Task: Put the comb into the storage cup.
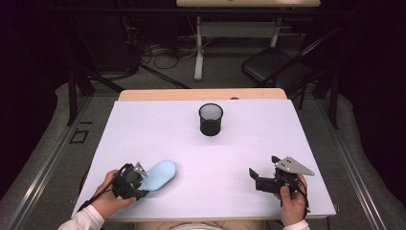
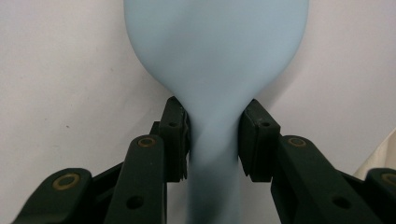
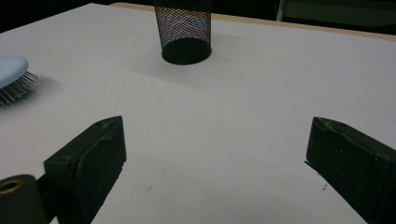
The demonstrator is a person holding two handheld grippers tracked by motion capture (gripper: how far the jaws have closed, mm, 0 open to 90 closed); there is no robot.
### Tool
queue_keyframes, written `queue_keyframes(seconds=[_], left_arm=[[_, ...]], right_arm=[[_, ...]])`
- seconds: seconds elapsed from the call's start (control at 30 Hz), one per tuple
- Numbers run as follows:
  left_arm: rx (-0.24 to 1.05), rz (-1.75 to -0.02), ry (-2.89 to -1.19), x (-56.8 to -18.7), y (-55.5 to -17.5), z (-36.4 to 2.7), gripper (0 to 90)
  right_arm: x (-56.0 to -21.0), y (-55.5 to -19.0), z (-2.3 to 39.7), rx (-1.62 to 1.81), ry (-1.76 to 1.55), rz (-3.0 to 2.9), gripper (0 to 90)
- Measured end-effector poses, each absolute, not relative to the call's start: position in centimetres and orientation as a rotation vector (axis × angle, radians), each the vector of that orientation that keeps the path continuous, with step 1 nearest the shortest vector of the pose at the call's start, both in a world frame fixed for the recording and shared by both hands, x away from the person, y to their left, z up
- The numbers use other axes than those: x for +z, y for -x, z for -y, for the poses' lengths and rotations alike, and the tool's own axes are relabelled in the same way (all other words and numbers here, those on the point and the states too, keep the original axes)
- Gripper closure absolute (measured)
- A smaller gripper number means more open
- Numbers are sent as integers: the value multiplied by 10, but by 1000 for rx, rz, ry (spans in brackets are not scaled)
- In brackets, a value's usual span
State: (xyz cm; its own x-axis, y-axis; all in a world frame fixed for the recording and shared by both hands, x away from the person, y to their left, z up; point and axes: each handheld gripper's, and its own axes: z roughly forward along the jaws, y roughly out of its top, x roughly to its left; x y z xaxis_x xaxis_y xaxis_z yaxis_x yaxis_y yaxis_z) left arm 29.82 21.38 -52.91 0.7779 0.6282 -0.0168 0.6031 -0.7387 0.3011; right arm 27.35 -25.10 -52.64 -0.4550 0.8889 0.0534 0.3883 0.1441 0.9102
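A light blue hairbrush (image 1: 160, 174) lies bristles down near the front left of the white table (image 1: 143, 124). My left gripper (image 1: 143, 178) is shut on its narrow handle. In the left gripper view the two black pads (image 2: 180, 135) press on either side of the brush neck (image 2: 215, 140), and the oval head (image 2: 215, 51) reaches away from me. My right gripper (image 1: 263, 166) rests at the front right, jaws wide apart with nothing between them. The right gripper view has the same gripper (image 3: 215, 144) standing open over bare table, with the brush bristles (image 3: 11, 79) at far left.
A black mesh cup (image 1: 210, 119) stands upright at the middle back of the table, also ahead in the right gripper view (image 3: 186, 30). Beyond the table's far edge are a black folding chair (image 1: 275, 67), desk legs (image 1: 198, 48) and floor cables (image 1: 163, 55).
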Motion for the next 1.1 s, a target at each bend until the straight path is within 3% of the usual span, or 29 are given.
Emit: queue_keyframes(seconds=[1.1], left_arm=[[130, -951, -2619, -531, -293, -221, 695]], right_arm=[[-527, -274, 250, 1280, -1222, -1916, 47]])
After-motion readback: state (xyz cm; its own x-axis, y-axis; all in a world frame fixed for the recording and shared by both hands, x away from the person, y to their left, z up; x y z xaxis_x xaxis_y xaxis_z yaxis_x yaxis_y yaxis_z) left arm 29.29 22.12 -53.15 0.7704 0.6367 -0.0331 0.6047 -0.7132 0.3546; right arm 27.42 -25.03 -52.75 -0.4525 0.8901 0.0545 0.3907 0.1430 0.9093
